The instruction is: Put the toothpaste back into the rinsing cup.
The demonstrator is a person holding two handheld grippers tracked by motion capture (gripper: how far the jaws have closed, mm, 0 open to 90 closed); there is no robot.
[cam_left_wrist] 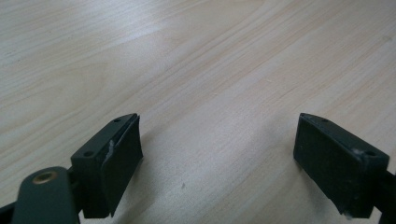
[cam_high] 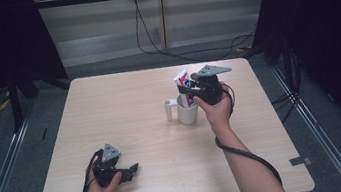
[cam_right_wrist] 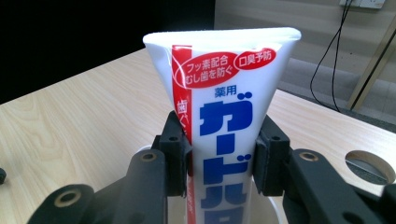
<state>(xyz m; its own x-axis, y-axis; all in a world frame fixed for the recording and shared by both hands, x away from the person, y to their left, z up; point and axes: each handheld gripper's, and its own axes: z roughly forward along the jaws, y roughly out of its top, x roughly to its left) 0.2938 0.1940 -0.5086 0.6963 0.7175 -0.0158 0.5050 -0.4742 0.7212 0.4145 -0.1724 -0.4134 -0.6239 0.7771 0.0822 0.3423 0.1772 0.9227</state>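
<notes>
Where the light wooden worktop [cam_high: 125, 112] comes nearest the person, the left claw [cam_high: 131, 171] rests low over bare wood in the left hand [cam_high: 102, 189]. Its two black jaws stand wide apart with nothing between them, as the left gripper view shows plainly [cam_left_wrist: 219, 154].

Farther across, near the middle of the worktop, stands a white ceramic mug [cam_high: 186, 110] with its handle turned to the left. Above it the right claw [cam_high: 185, 92], held in the right hand [cam_high: 217, 110], is clamped on a white plastic toothpaste tube [cam_high: 184, 81]. In the right gripper view [cam_right_wrist: 223, 161], the black pads press both sides of the tube [cam_right_wrist: 224, 116]. The tube stands upright, its flat crimped end on top and widest, narrowing downward. It carries a red stripe down one side, red label patches with white Japanese writing, and large blue Japanese lettering. Its lower end dips inside the mug's rim [cam_right_wrist: 273, 205].
</notes>
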